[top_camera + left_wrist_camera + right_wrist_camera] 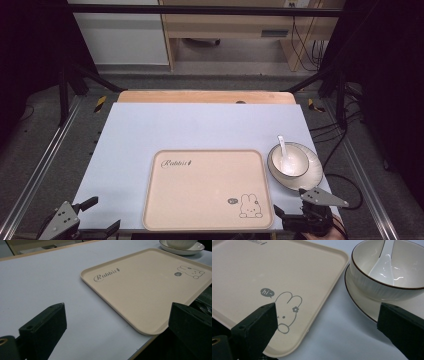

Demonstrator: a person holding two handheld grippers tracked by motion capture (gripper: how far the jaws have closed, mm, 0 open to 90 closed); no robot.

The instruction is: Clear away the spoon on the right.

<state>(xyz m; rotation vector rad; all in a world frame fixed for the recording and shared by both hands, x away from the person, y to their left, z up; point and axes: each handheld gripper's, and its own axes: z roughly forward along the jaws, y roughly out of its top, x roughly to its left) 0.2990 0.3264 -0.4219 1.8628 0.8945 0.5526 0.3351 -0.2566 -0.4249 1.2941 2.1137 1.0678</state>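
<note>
You are holding your left gripper (97, 216) released at the near left corner of the desk (150, 125), its jaws standing wide apart with nothing between them. In the left gripper view those jaws are framing the desk's pale surface and the near left edge of the beige tray (140, 287), without touching it.

Your right gripper (290, 205) is also sitting released, at the near right corner of the desk, just beside the tray's (207, 187) near right corner and just near of the bowl (289, 161). In the right gripper view its jaws are spread wide and gripping nothing: one is hanging over the rabbit drawing (287, 312) on the tray (274, 270), the other over the rim of the plate (362, 303).

The white bowl (387, 270) is resting on that plate (310, 177), to the right of the tray and close beside it. A white spoon (284, 152) is lying in the bowl, its handle leaning over the far rim, as the right gripper view's spoon (383, 268) also shows.
</note>
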